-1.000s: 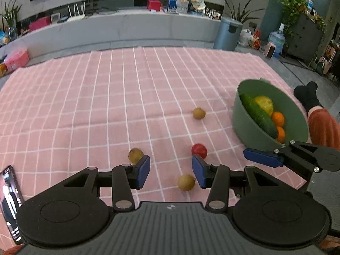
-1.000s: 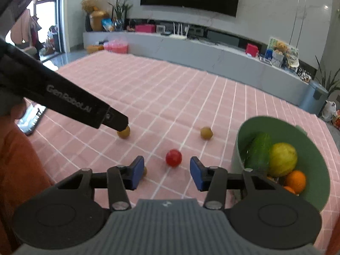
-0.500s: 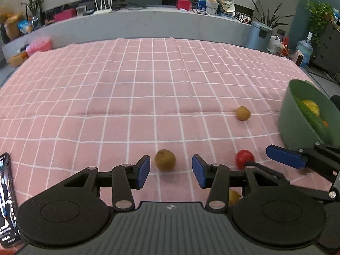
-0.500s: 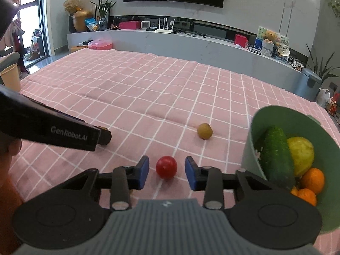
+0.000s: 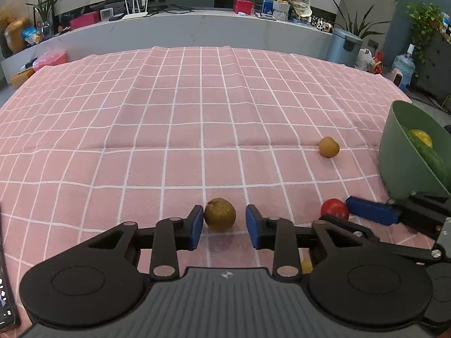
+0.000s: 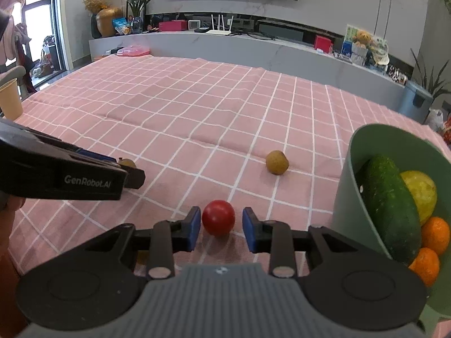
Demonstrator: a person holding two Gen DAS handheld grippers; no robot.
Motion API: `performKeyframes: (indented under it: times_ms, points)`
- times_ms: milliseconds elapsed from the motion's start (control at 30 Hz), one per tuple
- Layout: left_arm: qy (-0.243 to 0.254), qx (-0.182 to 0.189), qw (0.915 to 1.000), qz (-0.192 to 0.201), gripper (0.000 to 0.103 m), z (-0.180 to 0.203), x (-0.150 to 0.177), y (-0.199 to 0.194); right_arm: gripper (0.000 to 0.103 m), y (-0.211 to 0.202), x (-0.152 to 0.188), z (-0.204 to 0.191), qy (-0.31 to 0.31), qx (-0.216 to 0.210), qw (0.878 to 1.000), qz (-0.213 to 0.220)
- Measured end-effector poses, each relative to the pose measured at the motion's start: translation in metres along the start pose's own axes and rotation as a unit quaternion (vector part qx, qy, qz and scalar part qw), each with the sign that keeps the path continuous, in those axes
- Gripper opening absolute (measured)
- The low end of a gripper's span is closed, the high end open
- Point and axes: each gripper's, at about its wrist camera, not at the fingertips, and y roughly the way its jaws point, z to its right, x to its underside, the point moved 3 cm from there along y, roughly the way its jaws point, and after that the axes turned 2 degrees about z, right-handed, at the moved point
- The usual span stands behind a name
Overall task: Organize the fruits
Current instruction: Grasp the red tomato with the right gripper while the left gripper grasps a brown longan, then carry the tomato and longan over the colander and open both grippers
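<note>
My left gripper (image 5: 224,226) is open, its blue pads on either side of a brown round fruit (image 5: 220,214) that lies on the pink checked cloth (image 5: 197,112). My right gripper (image 6: 221,228) is open around a red round fruit (image 6: 218,217), which also shows in the left wrist view (image 5: 334,209). Neither fruit is lifted. Another brown fruit (image 6: 277,162) lies farther off on the cloth (image 5: 329,147). A green bowl (image 6: 346,186) at the right holds a cucumber (image 6: 387,205), a yellow fruit (image 6: 420,191) and oranges (image 6: 435,235).
A small yellowish fruit (image 5: 306,266) peeks out under my left gripper. A phone (image 5: 5,304) lies at the cloth's left edge. A grey counter (image 5: 197,31) with clutter runs behind the cloth. A bin (image 5: 342,46) stands at the far right.
Both grippers have moved forward and lower. The brown fruit now sits between the left pads and the red fruit between the right pads. Both jaws have narrowed somewhat.
</note>
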Motion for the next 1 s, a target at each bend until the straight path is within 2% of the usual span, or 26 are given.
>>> performKeyframes:
  times_ms: [67,267,433,800,900,1000]
  points:
    - [-0.002,0.002,1.0000,-0.004,0.028,0.000,-0.002,0.003,0.022,0.000,0.001,0.000,0.000,-0.006,1.000,-0.001]
    - [-0.004,0.001,1.0000,0.000,0.027,-0.001,-0.001,0.001,0.022,-0.002,0.000,0.000,-0.004,-0.005,1.000,0.004]
    - [-0.004,0.009,0.9998,0.017,0.027,0.003,-0.006,-0.013,0.022,-0.017,-0.006,-0.005,-0.018,-0.012,0.999,0.026]
    - [-0.005,0.076,0.9965,0.036,0.027,0.038,-0.027,-0.057,0.022,-0.087,-0.022,-0.006,-0.060,-0.025,0.994,0.084]
    - [0.006,0.092,0.9948,0.042,0.027,0.052,-0.033,-0.067,0.022,-0.103,-0.025,0.005,-0.069,-0.014,0.994,0.088]
    - [0.016,0.115,0.9923,0.043,0.027,0.069,-0.037,-0.074,0.022,-0.117,-0.025,0.026,-0.050,-0.013,0.995,0.080]
